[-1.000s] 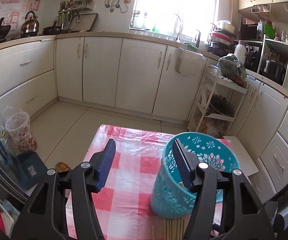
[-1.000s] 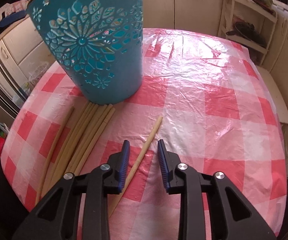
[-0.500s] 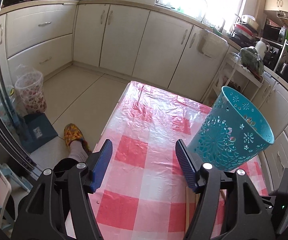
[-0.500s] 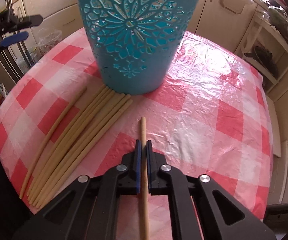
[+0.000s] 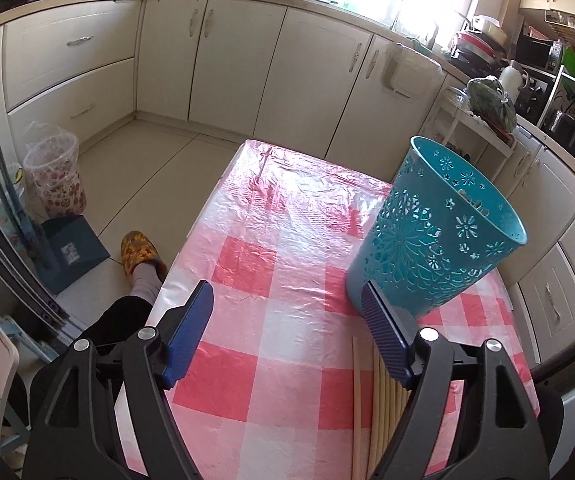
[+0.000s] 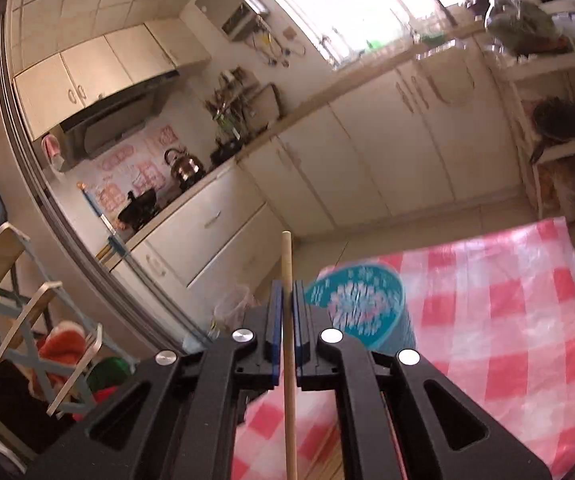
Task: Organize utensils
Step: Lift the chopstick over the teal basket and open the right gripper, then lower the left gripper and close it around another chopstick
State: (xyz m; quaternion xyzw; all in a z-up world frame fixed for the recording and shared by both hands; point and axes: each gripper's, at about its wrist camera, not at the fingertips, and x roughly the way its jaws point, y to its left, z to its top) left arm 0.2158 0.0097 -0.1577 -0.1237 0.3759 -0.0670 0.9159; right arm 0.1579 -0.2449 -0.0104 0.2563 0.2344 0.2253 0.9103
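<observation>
A teal cut-out basket (image 5: 435, 232) stands upright on the red-and-white checked table (image 5: 287, 220). My left gripper (image 5: 285, 296) hovers over the cloth just left of it. Its jaws are opening and nothing is between them. A bundle of pale wooden chopsticks (image 5: 383, 400) lies on the cloth behind its right finger. My right gripper (image 6: 286, 300) is shut on a single chopstick (image 6: 286, 264), held up in the air and sticking out past the fingertips. The basket (image 6: 359, 308) shows blurred just right of it, below on the table (image 6: 507, 300).
A person's foot in a patterned slipper (image 5: 139, 252) rests by the table's left edge. A patterned bin (image 5: 53, 176) and a blue box (image 5: 73, 248) stand on the floor. A white rack (image 5: 483, 128) and cream cabinets ring the table.
My right gripper shut on the lone chopstick and lifted it off the cloth, tilting upward. My left gripper drew its finger out of the basket, shifted left and spread wider.
</observation>
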